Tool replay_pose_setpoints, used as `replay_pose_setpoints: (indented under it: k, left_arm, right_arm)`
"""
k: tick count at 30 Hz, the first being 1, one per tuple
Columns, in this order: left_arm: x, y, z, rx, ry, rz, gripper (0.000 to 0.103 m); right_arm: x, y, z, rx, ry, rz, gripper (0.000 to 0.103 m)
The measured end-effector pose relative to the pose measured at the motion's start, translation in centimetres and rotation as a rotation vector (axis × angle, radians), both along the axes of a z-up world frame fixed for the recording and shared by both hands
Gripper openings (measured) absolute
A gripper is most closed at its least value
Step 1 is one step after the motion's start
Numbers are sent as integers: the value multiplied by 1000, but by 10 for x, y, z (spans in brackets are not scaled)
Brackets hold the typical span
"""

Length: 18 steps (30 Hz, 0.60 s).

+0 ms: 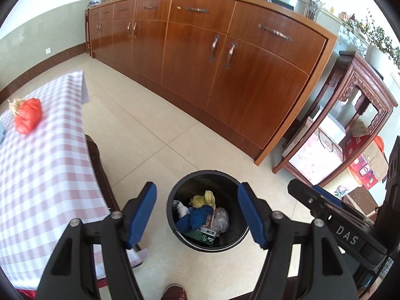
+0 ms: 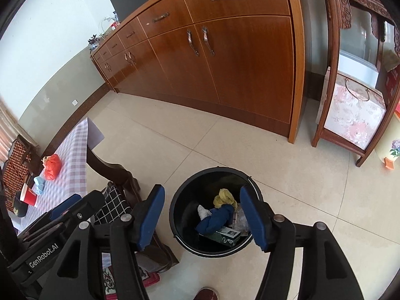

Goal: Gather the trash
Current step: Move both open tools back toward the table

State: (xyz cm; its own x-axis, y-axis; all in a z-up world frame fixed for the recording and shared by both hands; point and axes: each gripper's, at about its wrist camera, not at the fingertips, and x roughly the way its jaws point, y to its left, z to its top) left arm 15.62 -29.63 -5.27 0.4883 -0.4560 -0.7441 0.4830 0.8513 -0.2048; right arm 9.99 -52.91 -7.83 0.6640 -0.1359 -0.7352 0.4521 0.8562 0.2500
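A black round trash bin [image 1: 175, 200] stands on the tiled floor, also in the right wrist view [image 2: 185, 205]. It holds a blue cloth [image 1: 193, 218], a yellow rag [image 1: 203, 198], a clear plastic wad and a green box. My left gripper [image 1: 197, 213] is open and empty above the bin. My right gripper [image 2: 202, 216] is open and empty above it too. A red plastic bag [image 1: 27, 116] lies on the checked table; it also shows in the right wrist view [image 2: 52, 166], with a red paper cup [image 2: 28, 196] and a blue wad [image 2: 39, 183].
A table with a pink checked cloth [image 1: 45, 170] stands at the left, with a dark chair [image 2: 117, 172] beside it. A long wooden cabinet [image 1: 212, 57] runs along the wall. A carved side table [image 1: 350, 115] stands at the right.
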Motion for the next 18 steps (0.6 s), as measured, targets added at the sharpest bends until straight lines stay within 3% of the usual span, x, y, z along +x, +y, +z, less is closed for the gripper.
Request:
replay_pose_setpoints:
  k: [10, 18]
  left_arm:
    - [-4, 70, 33, -21, -64, 102, 69]
    - [-3, 139, 41, -2, -110, 231, 69]
  right_arm:
    - [8, 69, 42, -40, -84, 119, 70]
    - [29, 134, 53, -52, -114, 245, 74]
